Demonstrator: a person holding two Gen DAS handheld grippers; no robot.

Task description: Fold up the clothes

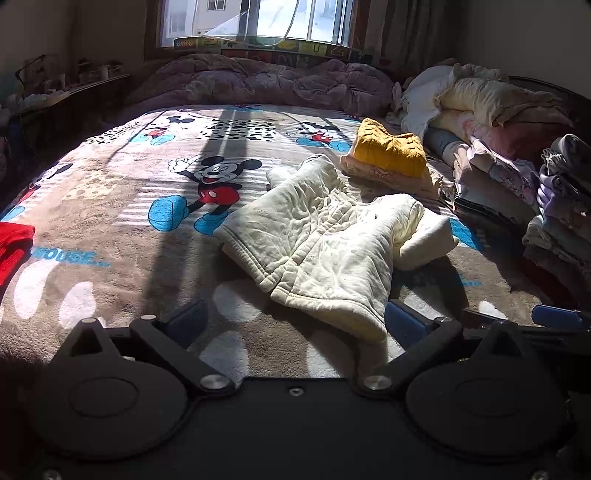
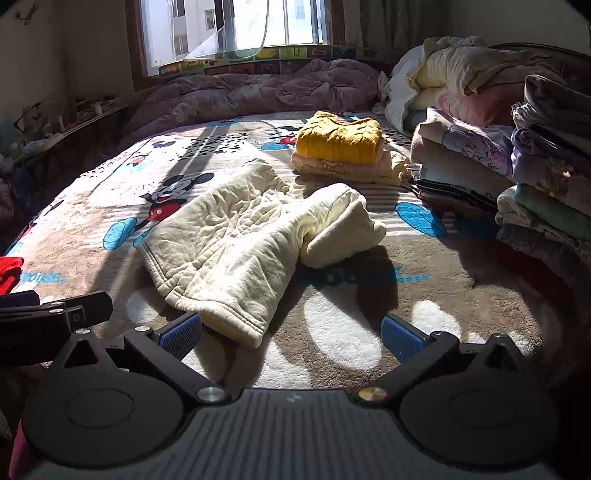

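I see the cream quilted jacket lying crumpled on the Mickey Mouse blanket, filling the middle of the left wrist view and running from about 11 o'clock down to 6 o'clock. One sleeve is bunched up at its 3 o'clock side. Its hem end reaches toward my tools.

My left gripper has its jaws spread wide and holds nothing; the jacket's hem lies between the two fingers, closer to the 3 o'clock one, and I cannot tell whether it touches the pad. My right gripper is equally wide and empty, with the hem just beside its 9 o'clock finger and bare blanket under the rest of the gap. At 9 o'clock in the right wrist view I see part of the left gripper's dark body.

Beyond the jacket, at 1 o'clock, a folded yellow knit sweater sits on top of a folded pink garment. At 3 o'clock, stacks of folded clothes line the blanket's edge. A red garment shows at 9 o'clock. A purple quilt lies bunched at 12 o'clock under the window, and sunlight falls in patches across the blanket.
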